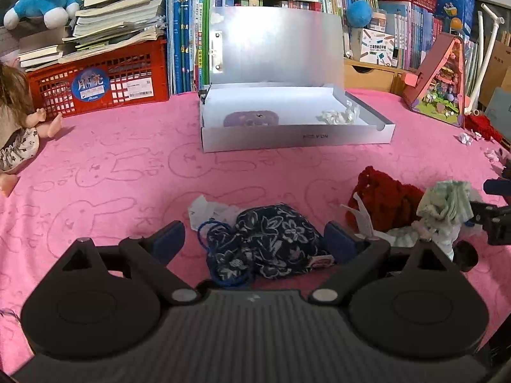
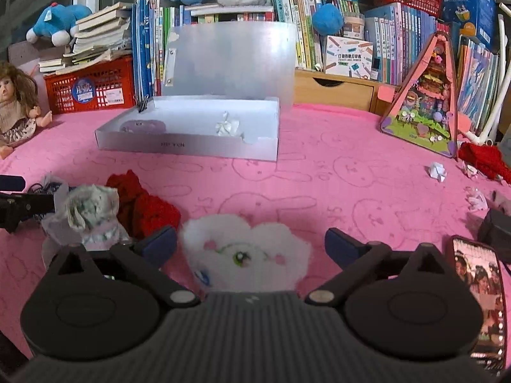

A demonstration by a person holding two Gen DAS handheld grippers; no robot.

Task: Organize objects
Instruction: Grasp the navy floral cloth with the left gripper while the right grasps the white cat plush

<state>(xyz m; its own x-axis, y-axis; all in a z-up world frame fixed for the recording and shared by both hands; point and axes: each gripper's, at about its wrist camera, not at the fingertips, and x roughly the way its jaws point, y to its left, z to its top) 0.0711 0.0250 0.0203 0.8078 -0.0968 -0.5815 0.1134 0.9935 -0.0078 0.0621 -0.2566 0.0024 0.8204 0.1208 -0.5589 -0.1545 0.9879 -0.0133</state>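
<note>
My left gripper (image 1: 255,239) is open, its fingers either side of a dark blue floral pouch (image 1: 271,242) that lies on the pink cloth (image 1: 127,159). My right gripper (image 2: 250,242) is open around a white fluffy plush (image 2: 246,249) with a stitched face. An open silver box (image 1: 297,134) stands ahead with its lid up; inside lie a purple item (image 1: 250,118) and a crumpled white paper (image 1: 338,115). The box also shows in the right wrist view (image 2: 188,145). A red knit item (image 1: 383,204) and a crumpled greenish cloth bundle (image 1: 447,204) lie between the grippers.
A red crate (image 1: 102,86) with books, upright books (image 1: 185,38), plush toys and a doll (image 1: 16,127) line the back and left. A pink triangular toy house (image 2: 424,102) stands right. Paper scraps (image 2: 436,170) and a phone (image 2: 482,293) lie at right.
</note>
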